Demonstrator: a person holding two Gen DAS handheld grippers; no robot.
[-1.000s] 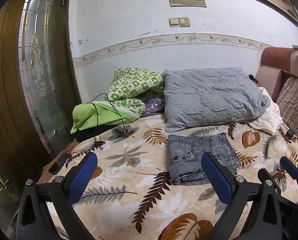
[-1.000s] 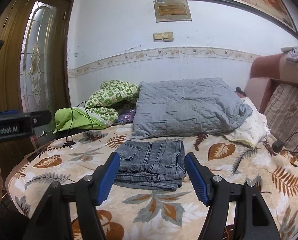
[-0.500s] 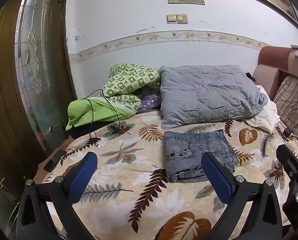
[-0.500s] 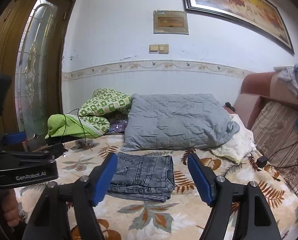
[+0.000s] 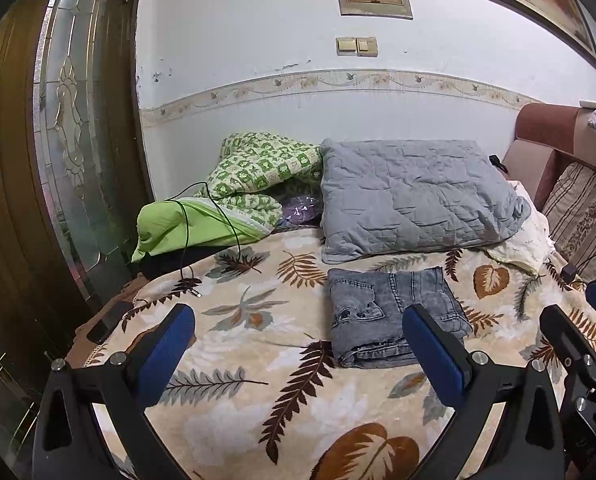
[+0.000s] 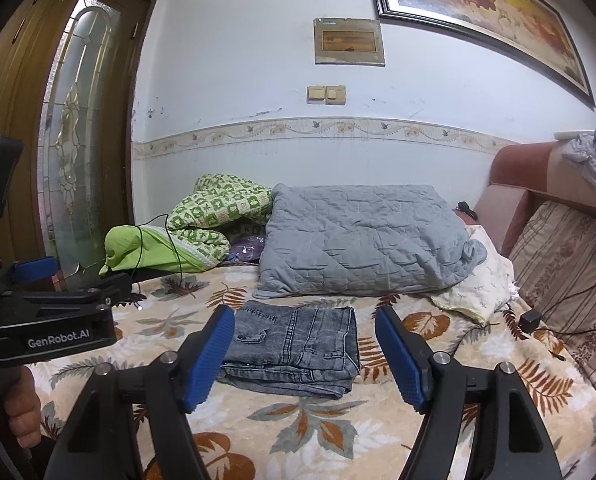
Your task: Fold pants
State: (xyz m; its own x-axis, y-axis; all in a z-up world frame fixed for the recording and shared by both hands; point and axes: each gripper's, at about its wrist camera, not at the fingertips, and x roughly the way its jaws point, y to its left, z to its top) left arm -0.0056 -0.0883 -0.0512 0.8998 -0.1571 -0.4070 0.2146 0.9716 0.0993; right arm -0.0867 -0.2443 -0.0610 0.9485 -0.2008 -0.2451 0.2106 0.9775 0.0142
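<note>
The grey denim pants (image 5: 390, 312) lie folded into a compact rectangle on the leaf-print blanket (image 5: 257, 360), just in front of the grey pillow. They also show in the right wrist view (image 6: 293, 344). My left gripper (image 5: 298, 356) is open and empty, held above the blanket near its front, left of the pants. My right gripper (image 6: 306, 360) is open and empty, raised in front of the pants and apart from them. The right gripper's tips show in the left wrist view (image 5: 570, 332). The left gripper shows at the left of the right wrist view (image 6: 53, 320).
A grey quilted pillow (image 5: 414, 196) and a green patterned quilt (image 5: 237, 196) lie against the back wall. A black cable (image 5: 201, 232) runs across the blanket's left. A wooden glass door (image 5: 69, 140) stands left. A sofa backrest (image 6: 558, 264) and a charger (image 6: 530, 320) are at the right.
Both grippers have pulled back and risen away from the folded pants. The right view now shows more wall and the left gripper. The pants have not moved.
</note>
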